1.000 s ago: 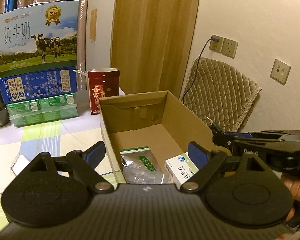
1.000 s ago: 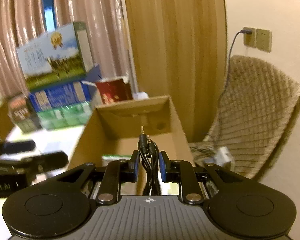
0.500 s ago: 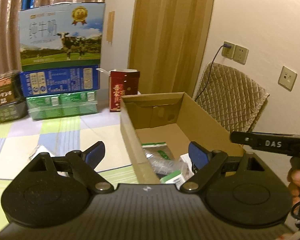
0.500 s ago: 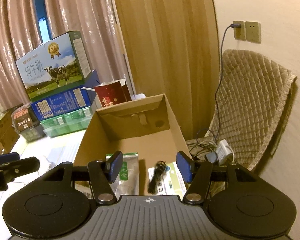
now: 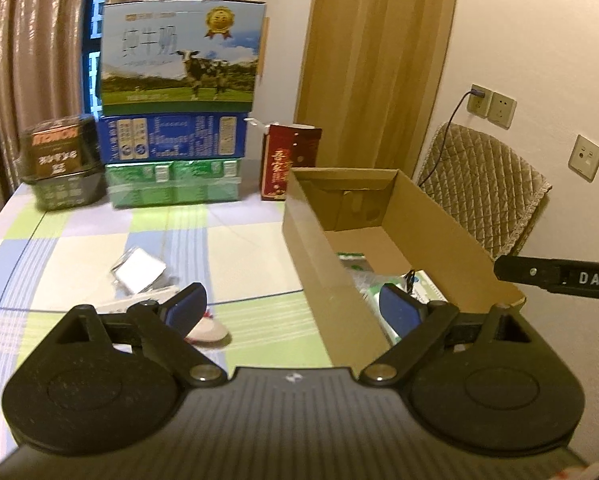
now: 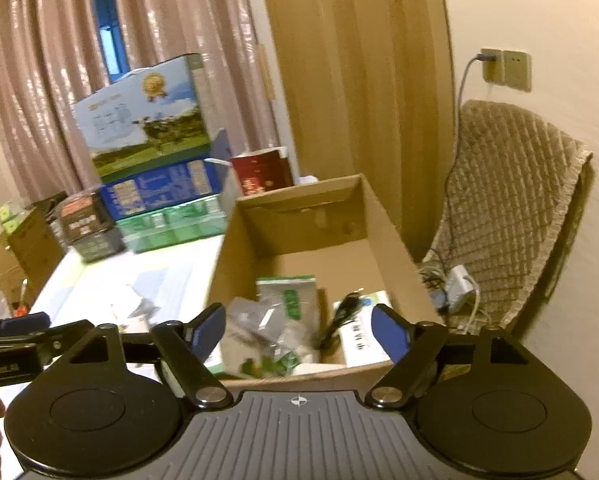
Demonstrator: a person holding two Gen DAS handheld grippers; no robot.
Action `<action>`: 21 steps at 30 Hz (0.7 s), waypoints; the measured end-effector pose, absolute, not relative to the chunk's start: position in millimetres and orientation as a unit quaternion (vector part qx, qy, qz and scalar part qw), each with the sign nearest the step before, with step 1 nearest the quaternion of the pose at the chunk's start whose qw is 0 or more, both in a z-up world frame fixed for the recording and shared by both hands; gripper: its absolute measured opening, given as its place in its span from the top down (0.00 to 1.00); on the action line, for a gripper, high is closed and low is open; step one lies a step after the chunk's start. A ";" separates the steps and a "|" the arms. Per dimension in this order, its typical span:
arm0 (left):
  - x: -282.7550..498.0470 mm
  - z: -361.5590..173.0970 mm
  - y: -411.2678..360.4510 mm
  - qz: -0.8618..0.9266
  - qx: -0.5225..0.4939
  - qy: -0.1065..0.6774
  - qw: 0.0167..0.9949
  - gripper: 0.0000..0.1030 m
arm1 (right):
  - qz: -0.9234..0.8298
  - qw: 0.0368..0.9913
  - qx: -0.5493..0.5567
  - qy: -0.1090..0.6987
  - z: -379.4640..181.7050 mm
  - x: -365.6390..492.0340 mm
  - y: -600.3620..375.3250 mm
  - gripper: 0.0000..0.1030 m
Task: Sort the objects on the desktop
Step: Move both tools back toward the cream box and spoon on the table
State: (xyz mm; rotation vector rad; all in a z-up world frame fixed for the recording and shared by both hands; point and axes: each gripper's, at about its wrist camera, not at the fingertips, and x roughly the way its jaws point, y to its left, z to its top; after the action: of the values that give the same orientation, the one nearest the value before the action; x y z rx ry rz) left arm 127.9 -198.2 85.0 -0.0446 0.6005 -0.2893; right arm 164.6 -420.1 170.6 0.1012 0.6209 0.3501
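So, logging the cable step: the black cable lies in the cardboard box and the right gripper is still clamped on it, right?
Not clamped: the right wrist view shows the right gripper opening, nothing between its jaws. The black cable does lie in the cardboard box.

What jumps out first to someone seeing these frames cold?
The open cardboard box at the table's right edge, holding a silver zip bag, a black cable and a white medicine box. Behind it at the table's far end, the stacked cartons topped by the cow-print milk case. Both grippers are empty: the right gripper is opening over the box, the left gripper over the tablecloth and box wall.
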 end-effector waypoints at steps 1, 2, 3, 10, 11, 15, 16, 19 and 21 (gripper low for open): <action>124.6 85.7 -194.1 -0.140 -0.023 0.294 0.945 0.12 | 0.174 0.936 0.048 0.303 171.8 161.0 -416.8 0.19; 120.9 86.8 -189.7 -0.136 -0.023 0.293 0.946 0.11 | 0.178 0.935 0.046 0.303 172.7 157.7 -413.4 0.17; 118.1 87.9 -185.9 -0.134 -0.022 0.292 0.947 0.11 | 0.182 0.935 0.043 0.302 174.0 154.2 -409.3 0.14; 100.1 96.8 -152.6 -0.111 -0.029 0.285 0.952 0.09 | 0.208 0.931 0.029 0.298 178.2 135.4 -383.8 0.02; 98.0 97.5 -147.8 -0.108 -0.029 0.285 0.952 0.08 | 0.211 0.930 0.026 0.298 178.4 133.5 -380.2 0.02; 88.4 96.8 -127.7 -0.093 -0.031 0.284 0.954 0.05 | 0.226 0.926 0.021 0.300 178.3 126.0 -364.8 0.02; 85.7 95.9 -122.3 -0.088 -0.031 0.285 0.954 0.05 | 0.230 0.926 0.021 0.300 178.1 123.7 -361.8 0.02; 77.4 92.7 -107.4 -0.077 -0.026 0.290 0.954 0.01 | 0.241 0.923 0.015 0.301 176.3 116.4 -352.2 0.02; 71.4 89.6 -98.5 -0.068 -0.019 0.292 0.954 0.01 | 0.251 0.919 0.011 0.304 173.4 111.7 -345.1 0.02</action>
State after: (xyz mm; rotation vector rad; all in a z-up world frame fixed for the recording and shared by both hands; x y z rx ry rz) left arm 71.4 -98.5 89.6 -0.0392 0.5938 -0.1378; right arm 111.7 -345.1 173.4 0.0228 0.6241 0.5150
